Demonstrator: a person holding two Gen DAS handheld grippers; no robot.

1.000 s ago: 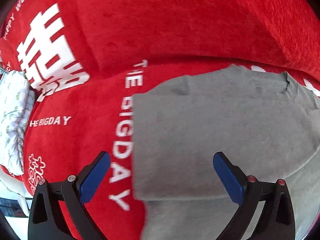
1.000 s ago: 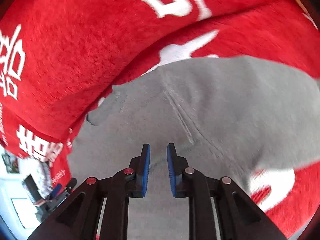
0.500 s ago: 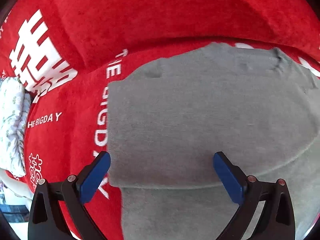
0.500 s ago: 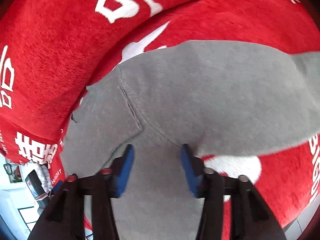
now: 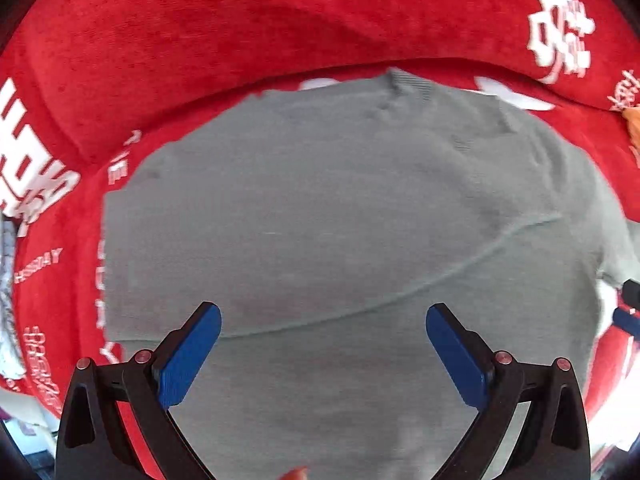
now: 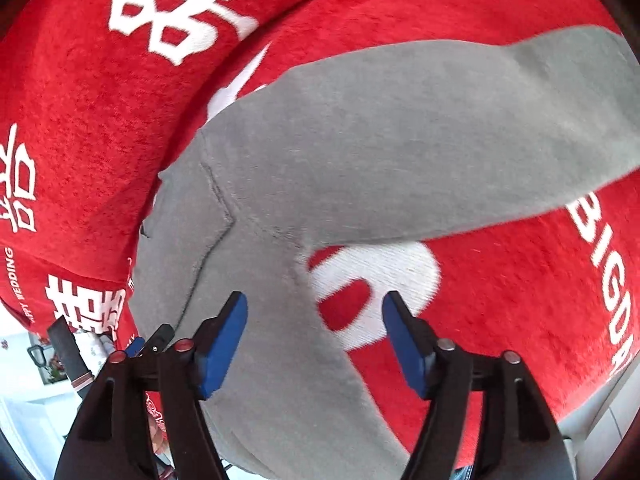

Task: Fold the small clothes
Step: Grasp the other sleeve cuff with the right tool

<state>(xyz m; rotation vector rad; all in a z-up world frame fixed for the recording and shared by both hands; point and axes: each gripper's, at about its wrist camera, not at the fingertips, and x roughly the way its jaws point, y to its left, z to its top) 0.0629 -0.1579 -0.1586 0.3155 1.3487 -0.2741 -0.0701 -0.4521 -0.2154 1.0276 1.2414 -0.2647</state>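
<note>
A grey knit sweater (image 5: 328,216) lies flat on a red cover (image 5: 208,40) printed with white characters, its left side folded over the body. My left gripper (image 5: 323,322) hangs open above the sweater's lower part, nothing between its blue pads. In the right wrist view the sweater's sleeve (image 6: 420,132) stretches out to the upper right over the red cover (image 6: 520,280). My right gripper (image 6: 315,307) hovers over the underarm, jaws opening, the sweater's side edge below the gap and not pinched.
The red cover drapes over a sofa seat and its backrest (image 6: 100,80). A floral cloth (image 5: 6,280) shows at the far left edge. Room clutter and a dark object (image 6: 68,352) lie beyond the cover's lower-left edge. An orange item (image 5: 634,124) peeks in at the right.
The right gripper, nearly shut a second ago, has spread its jaws and shifted toward the sleeve's underarm. The left gripper has slid right, over the sweater's body, still open.
</note>
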